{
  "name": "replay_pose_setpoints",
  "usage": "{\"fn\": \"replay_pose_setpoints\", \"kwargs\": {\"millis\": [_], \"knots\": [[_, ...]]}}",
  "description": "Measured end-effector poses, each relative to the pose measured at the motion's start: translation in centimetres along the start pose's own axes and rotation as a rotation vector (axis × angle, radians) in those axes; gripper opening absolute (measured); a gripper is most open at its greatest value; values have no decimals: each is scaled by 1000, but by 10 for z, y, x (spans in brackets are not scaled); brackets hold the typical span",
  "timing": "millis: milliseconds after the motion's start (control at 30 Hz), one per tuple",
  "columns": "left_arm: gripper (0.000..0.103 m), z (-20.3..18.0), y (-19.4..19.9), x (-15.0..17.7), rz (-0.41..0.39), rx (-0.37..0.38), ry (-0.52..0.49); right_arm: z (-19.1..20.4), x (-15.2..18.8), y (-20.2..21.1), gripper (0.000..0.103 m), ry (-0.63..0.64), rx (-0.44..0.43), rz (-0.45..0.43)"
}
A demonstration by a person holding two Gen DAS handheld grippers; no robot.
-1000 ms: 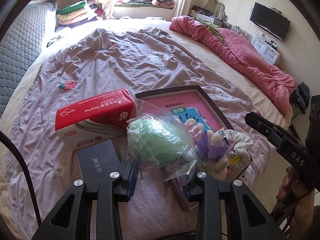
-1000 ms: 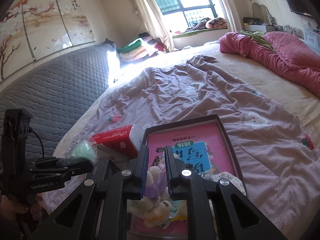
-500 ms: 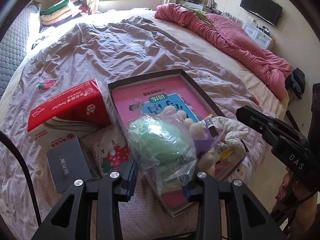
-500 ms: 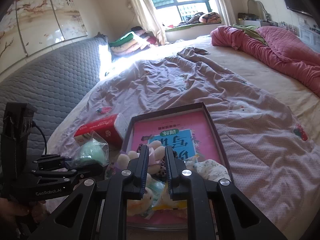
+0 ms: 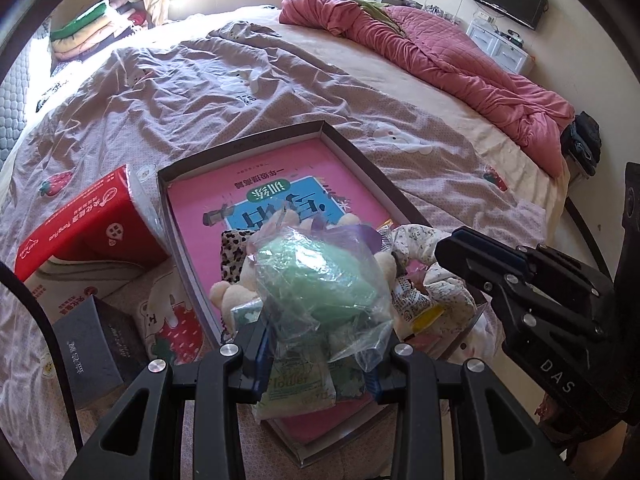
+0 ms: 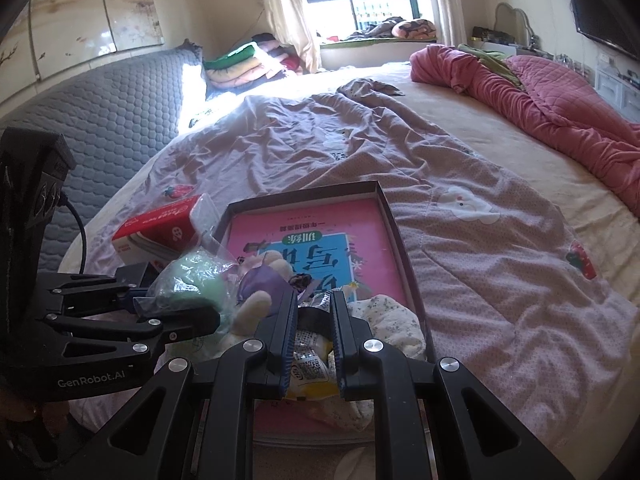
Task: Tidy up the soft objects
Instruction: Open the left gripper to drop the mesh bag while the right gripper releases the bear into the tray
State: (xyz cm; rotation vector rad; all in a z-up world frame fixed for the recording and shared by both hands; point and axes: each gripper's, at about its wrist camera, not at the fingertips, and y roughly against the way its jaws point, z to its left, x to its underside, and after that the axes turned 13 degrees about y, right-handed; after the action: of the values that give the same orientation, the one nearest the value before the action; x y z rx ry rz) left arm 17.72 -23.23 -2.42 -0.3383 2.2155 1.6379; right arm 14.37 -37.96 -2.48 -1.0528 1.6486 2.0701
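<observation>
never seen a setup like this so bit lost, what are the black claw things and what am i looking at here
A person holds a two-finger claw in each hand. Each claw carries a fisheye camera looking along its fingers, so there is one picture per claw. The left claw grips a clear bag with a green soft thing, above a shallow box on the bed. In the box lie a pink book and a pile of small soft toys. The right claw hovers over that pile, nearly closed, gripping nothing I can see. A red tissue pack lies beside the box.

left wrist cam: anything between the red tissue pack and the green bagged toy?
Yes. In the left wrist view, the box's dark left wall and a strip of pink book lie between the red tissue pack and the green bagged toy.
</observation>
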Motion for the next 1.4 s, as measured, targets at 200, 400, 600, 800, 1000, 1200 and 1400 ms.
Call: {"fn": "replay_pose_setpoints", "kwargs": {"millis": [200, 400, 600, 800, 1000, 1200, 1400], "knots": [[37, -6, -7, -4, 5, 8, -8, -1, 3, -4, 17, 0, 11, 10], [37, -3, -13, -6, 10, 10, 1, 0, 4, -10, 19, 6, 18, 21], [37, 6, -22, -9, 30, 15, 23, 2, 5, -16, 33, 8, 34, 35], [37, 10, -26, -13, 36, 38, 36, 5, 4, -19, 39, 9, 51, 48], [37, 12, -28, -15, 40, 52, 39, 6, 5, -19, 52, 13, 88, 64], [40, 15, -28, -15, 40, 68, 56, 1, 6, -18, 60, -12, 117, 74], [49, 14, -24, -14, 29, 60, 49, 2, 6, -15, 63, -10, 127, 75]]}}
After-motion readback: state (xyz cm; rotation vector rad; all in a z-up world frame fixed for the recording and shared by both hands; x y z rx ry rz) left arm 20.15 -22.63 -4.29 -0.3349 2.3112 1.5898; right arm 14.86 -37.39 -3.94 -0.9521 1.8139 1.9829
